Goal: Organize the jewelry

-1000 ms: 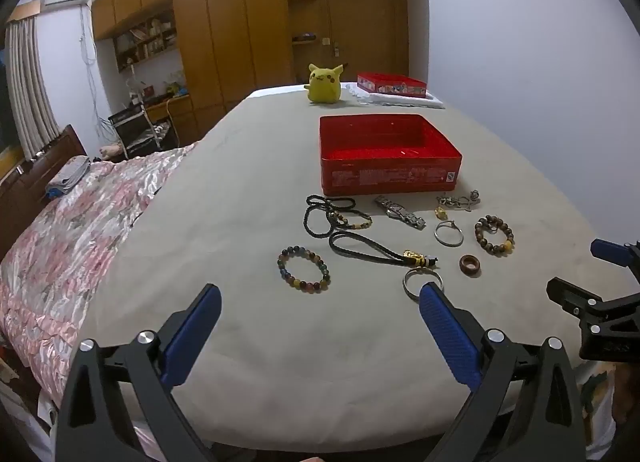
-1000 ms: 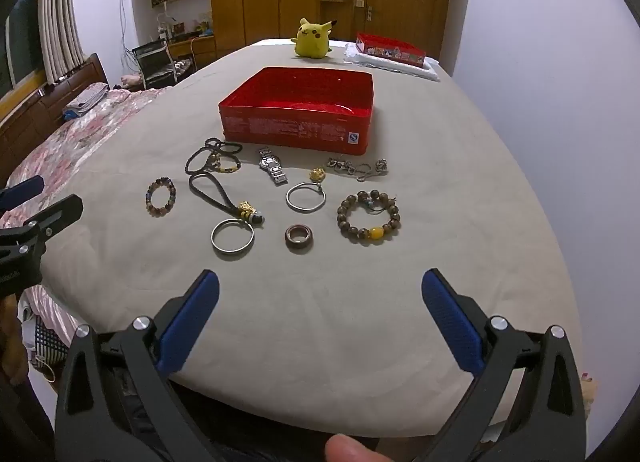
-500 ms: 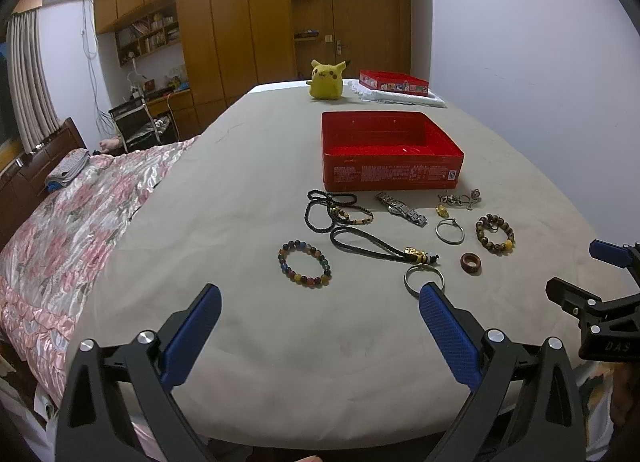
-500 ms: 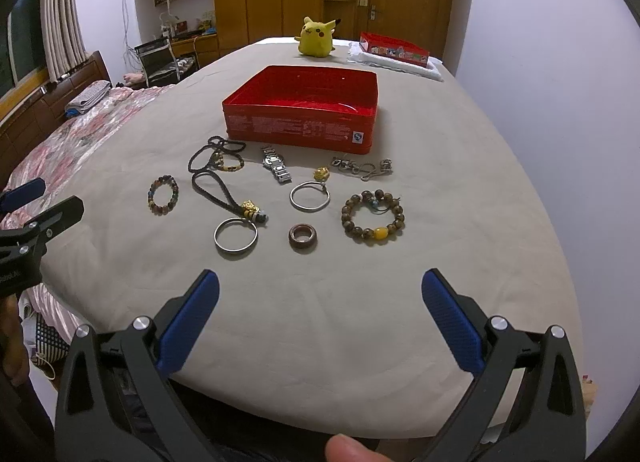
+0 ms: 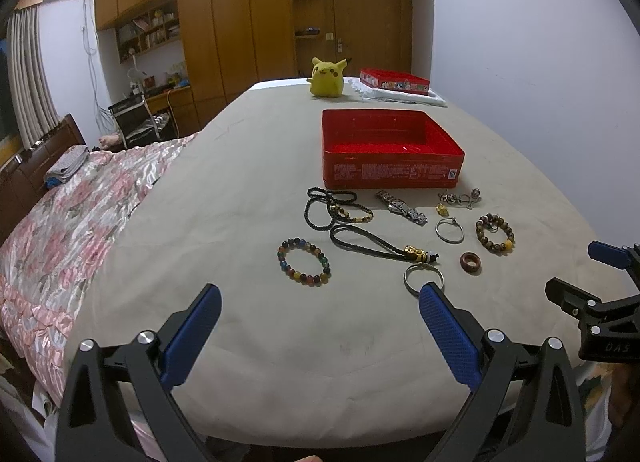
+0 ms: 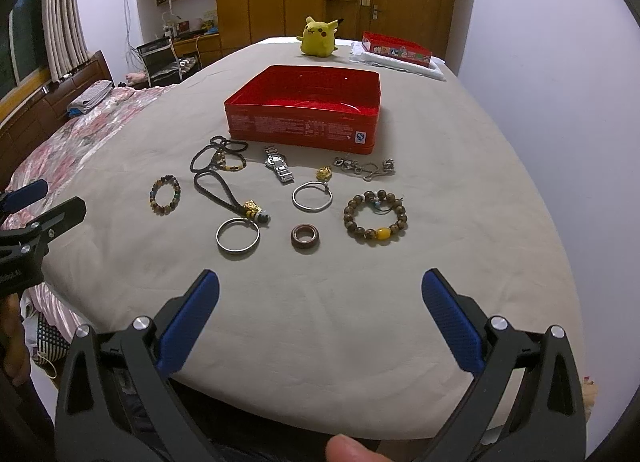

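An open red tin box (image 5: 392, 172) (image 6: 304, 130) sits mid-bed. In front of it lies scattered jewelry: a multicolour bead bracelet (image 5: 304, 260) (image 6: 165, 196), a black braided cord with a gold charm (image 5: 372, 244) (image 6: 228, 194), black bead strands (image 5: 332, 206), a steel watch (image 5: 401, 207) (image 6: 279, 169), two silver bangles (image 6: 237, 234) (image 6: 312, 195), a brown ring (image 6: 305, 237), a wooden bead bracelet (image 6: 375, 216) and a silver chain (image 6: 366, 168). My left gripper (image 5: 320, 304) and right gripper (image 6: 320, 290) hover open near the front edge, both holding nothing.
A yellow plush toy (image 5: 327, 77) and a second red box on a white cloth (image 5: 394, 81) stand at the far end of the bed. A pink floral quilt (image 5: 60, 230) lies at the left. The wall runs along the right.
Both views have shifted slightly; the jewelry and red box sit a touch farther up the frame. Nothing was picked up and both grippers stay open.
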`<action>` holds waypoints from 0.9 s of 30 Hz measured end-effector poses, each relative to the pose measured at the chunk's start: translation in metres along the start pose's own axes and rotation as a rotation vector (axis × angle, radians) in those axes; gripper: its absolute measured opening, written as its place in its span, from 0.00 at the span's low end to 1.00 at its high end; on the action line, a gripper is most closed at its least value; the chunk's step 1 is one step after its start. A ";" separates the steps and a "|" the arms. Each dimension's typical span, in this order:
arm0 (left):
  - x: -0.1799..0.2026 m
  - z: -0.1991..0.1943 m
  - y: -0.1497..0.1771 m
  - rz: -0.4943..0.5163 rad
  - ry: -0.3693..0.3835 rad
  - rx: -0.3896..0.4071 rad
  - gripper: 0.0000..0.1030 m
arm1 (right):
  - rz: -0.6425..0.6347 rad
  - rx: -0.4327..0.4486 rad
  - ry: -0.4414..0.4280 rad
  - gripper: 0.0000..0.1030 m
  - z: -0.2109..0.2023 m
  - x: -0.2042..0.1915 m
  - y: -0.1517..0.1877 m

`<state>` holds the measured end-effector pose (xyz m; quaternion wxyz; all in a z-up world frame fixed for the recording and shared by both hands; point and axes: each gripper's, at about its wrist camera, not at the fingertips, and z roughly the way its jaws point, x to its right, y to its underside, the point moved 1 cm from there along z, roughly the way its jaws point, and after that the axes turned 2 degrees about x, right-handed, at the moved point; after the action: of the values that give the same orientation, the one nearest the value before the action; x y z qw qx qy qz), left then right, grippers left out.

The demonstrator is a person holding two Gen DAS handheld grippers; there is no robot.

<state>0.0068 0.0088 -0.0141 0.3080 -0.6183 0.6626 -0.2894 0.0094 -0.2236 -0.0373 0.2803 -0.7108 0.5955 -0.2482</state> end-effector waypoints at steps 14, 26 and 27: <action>0.001 0.001 -0.001 0.000 -0.001 -0.001 0.96 | -0.001 0.003 -0.004 0.97 -0.001 -0.003 0.001; 0.001 0.001 -0.001 -0.001 -0.001 0.000 0.96 | -0.001 0.002 -0.004 0.97 -0.002 -0.003 0.001; 0.001 0.001 -0.001 -0.001 0.000 0.000 0.96 | -0.001 0.002 -0.004 0.97 -0.002 -0.002 0.001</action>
<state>0.0080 0.0076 -0.0143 0.3079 -0.6188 0.6622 -0.2895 0.0072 -0.2216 -0.0370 0.2823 -0.7112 0.5943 -0.2475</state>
